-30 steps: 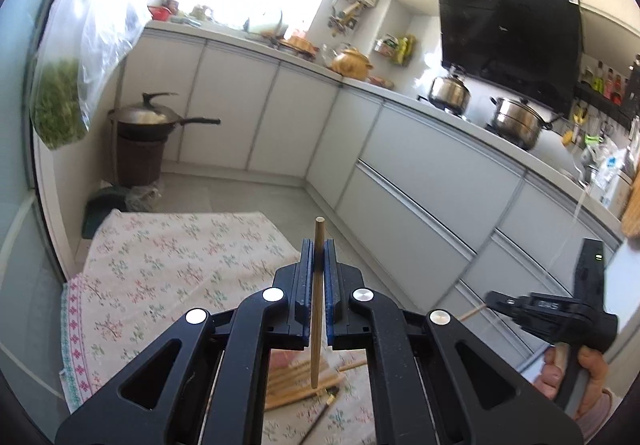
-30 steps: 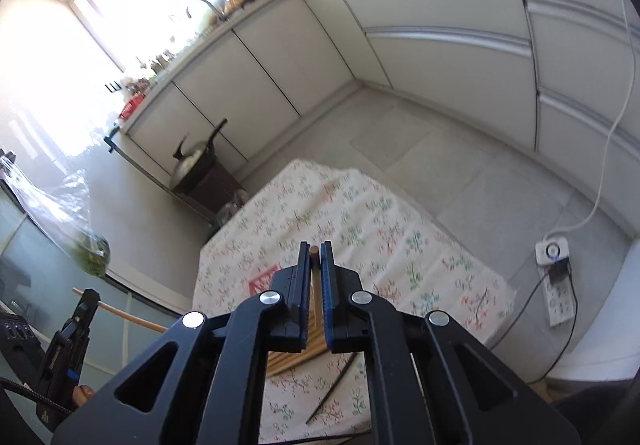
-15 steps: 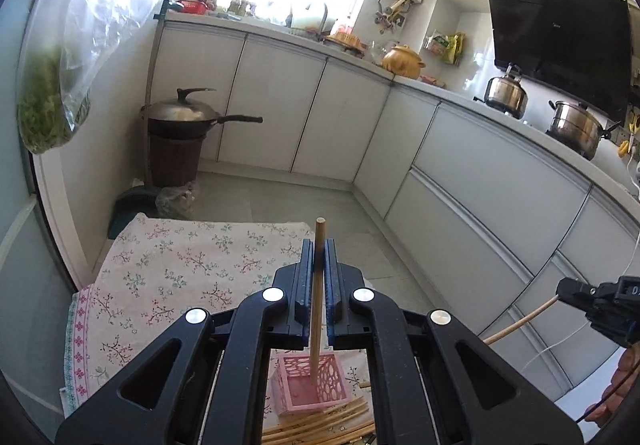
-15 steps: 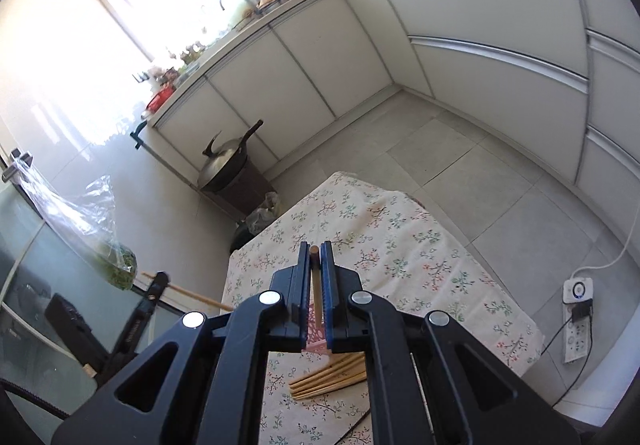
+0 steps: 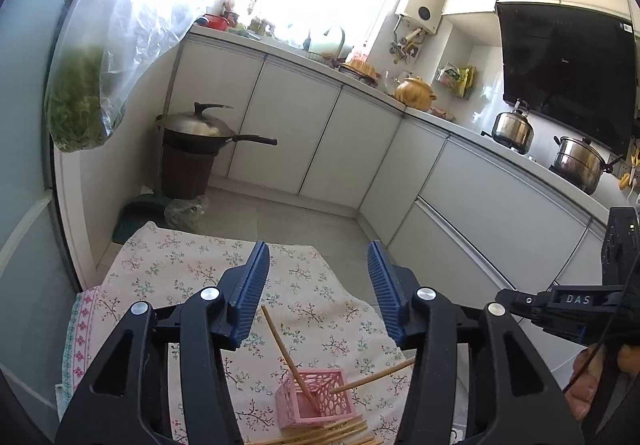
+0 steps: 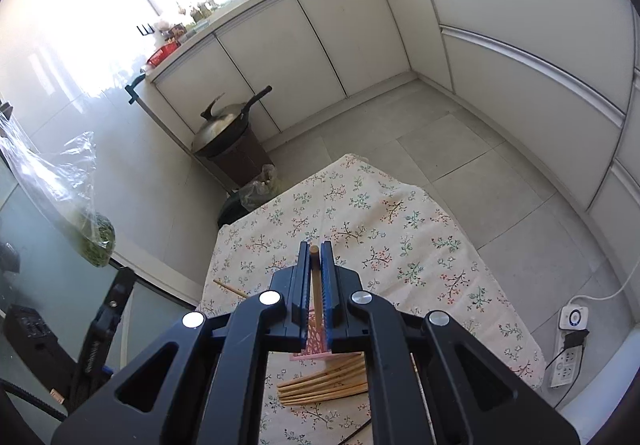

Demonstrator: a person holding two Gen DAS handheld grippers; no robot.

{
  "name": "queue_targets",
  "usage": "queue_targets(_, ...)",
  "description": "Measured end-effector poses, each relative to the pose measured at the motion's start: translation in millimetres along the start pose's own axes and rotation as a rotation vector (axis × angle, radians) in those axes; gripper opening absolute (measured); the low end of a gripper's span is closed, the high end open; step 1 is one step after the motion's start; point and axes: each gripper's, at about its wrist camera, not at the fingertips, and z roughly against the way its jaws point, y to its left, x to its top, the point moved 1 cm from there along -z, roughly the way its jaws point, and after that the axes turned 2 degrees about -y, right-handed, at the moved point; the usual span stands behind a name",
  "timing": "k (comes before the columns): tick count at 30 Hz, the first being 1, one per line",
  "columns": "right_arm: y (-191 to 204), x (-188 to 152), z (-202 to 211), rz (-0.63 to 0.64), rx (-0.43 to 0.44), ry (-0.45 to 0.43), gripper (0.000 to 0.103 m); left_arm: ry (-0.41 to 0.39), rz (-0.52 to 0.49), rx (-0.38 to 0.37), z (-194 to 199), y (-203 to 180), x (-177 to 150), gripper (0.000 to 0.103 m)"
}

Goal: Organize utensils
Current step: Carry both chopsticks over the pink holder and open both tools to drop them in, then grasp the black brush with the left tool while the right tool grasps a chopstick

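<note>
A pink lattice holder (image 5: 316, 399) stands on the floral tablecloth (image 5: 180, 265). A wooden chopstick (image 5: 282, 349) leans in it, free of my left gripper (image 5: 318, 285), which is open and empty above it. A second chopstick (image 5: 372, 377) reaches into the holder from the right. My right gripper (image 6: 316, 273) is shut on that chopstick (image 6: 315, 285), above the holder (image 6: 316, 341). Several loose chopsticks (image 6: 324, 385) lie on the cloth by the holder.
A wok on a brown bin (image 5: 192, 157) stands at the table's far left. White cabinets (image 5: 480, 213) run along the right. A power strip (image 6: 568, 357) lies on the floor. A bag of greens (image 5: 80, 105) hangs at left.
My left gripper opened and let its chopstick drop into the pink holder. My right gripper moved over the holder with its chopstick held.
</note>
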Motion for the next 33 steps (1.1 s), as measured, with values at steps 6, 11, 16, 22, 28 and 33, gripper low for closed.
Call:
queue_targets(6,10.3,-0.1,-30.6,0.021,-0.023,0.026,0.007,0.031,-0.017,0.004,-7.9,-4.8,-4.9,0.055)
queue_targets(11,11.5,-5.6,-42.8,-0.002,-0.008,0.033,0.01,0.07,-0.042,0.021,-16.8,-8.9,-12.3,0.056)
queue_targets(16,19.3,-13.8,-29.5,0.067,-0.032,-0.024,0.013,0.077,-0.065,0.038,-17.0,-15.5,-15.4,0.06)
queue_targets(22,25.8,-28.1,-14.8,0.124,-0.045,-0.071,0.028,0.087,-0.086,0.046,-16.2,-24.0,-18.1,0.069)
queue_targets(28,28.7,-40.0,-4.1,0.167,-0.049,-0.097,0.032,0.083,-0.119,0.065,-11.1,-31.1,-20.3,0.074)
queue_targets(33,26.2,-51.4,5.4,0.192,-0.061,-0.111,0.037,0.085,-0.129,0.079,-5.0,-32.7,-20.7,0.08)
